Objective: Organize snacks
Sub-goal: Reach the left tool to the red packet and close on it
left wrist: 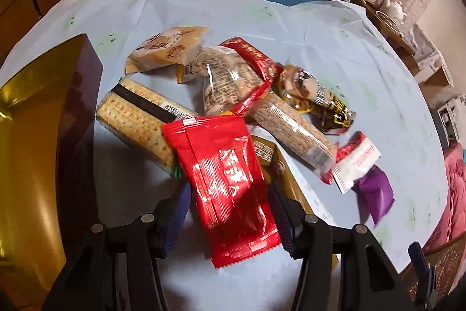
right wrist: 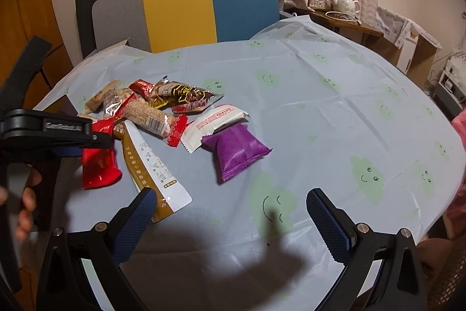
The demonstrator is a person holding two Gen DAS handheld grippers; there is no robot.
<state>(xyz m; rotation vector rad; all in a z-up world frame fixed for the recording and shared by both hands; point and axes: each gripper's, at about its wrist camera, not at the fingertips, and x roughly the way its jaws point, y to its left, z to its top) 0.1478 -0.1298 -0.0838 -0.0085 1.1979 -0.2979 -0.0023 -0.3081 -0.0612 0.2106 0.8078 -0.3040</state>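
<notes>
The gold-lined box [left wrist: 35,112] ran off the left edge. The red packet [left wrist: 230,188] covered part of the cracker pack [left wrist: 137,118] and most of a gold sachet [left wrist: 291,179]. Print on the wrappers stayed unreadable, and the purple packet [left wrist: 374,194] was blurred

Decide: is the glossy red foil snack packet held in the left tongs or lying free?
Held: glossy red foil snack packet sits clamped between the left tongs' pads.
</notes>
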